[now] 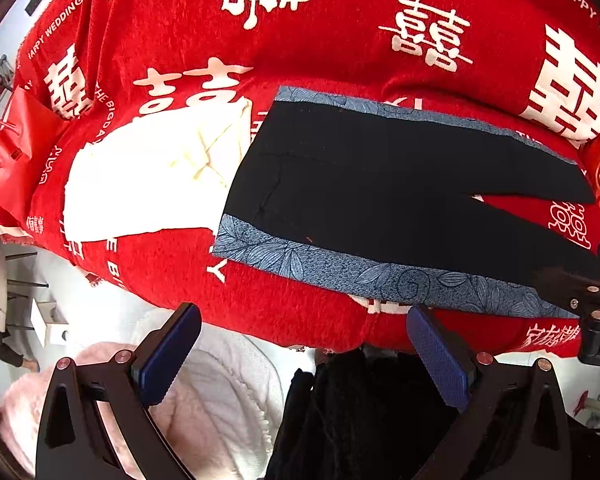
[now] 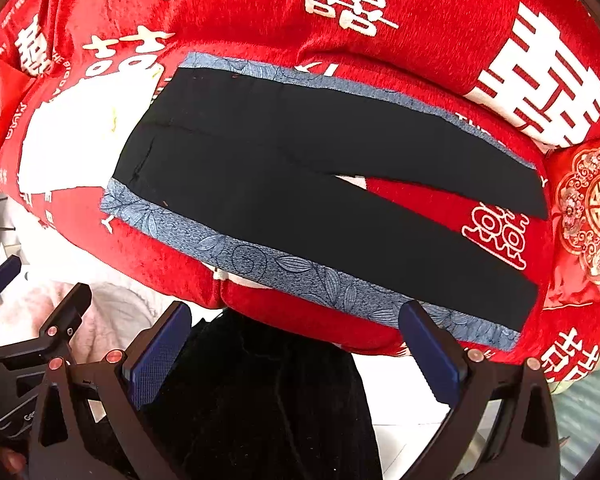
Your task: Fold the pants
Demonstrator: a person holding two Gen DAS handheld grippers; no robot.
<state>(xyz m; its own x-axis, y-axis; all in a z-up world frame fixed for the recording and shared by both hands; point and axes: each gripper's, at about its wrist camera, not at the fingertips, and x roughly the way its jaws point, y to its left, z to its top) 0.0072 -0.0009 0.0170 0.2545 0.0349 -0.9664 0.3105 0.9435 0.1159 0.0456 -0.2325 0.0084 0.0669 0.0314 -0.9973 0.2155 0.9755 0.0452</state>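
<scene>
A red blanket [image 1: 340,40] printed with white characters covers the bed. Your black pants [image 1: 380,184] lie flat across it, legs splayed rightward. Both the left gripper [image 1: 304,348] and right gripper [image 2: 296,344] hover empty, jaws wide. The cloth looks soft and limp; pinch the blue-trimmed hem and waistband.

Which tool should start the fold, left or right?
Right, probably. The right tool hangs open just off the near leg's cuff end of the pants, which lie flat with legs spread. The left tool, also open, faces the waist end, beside the white cloth.
</scene>
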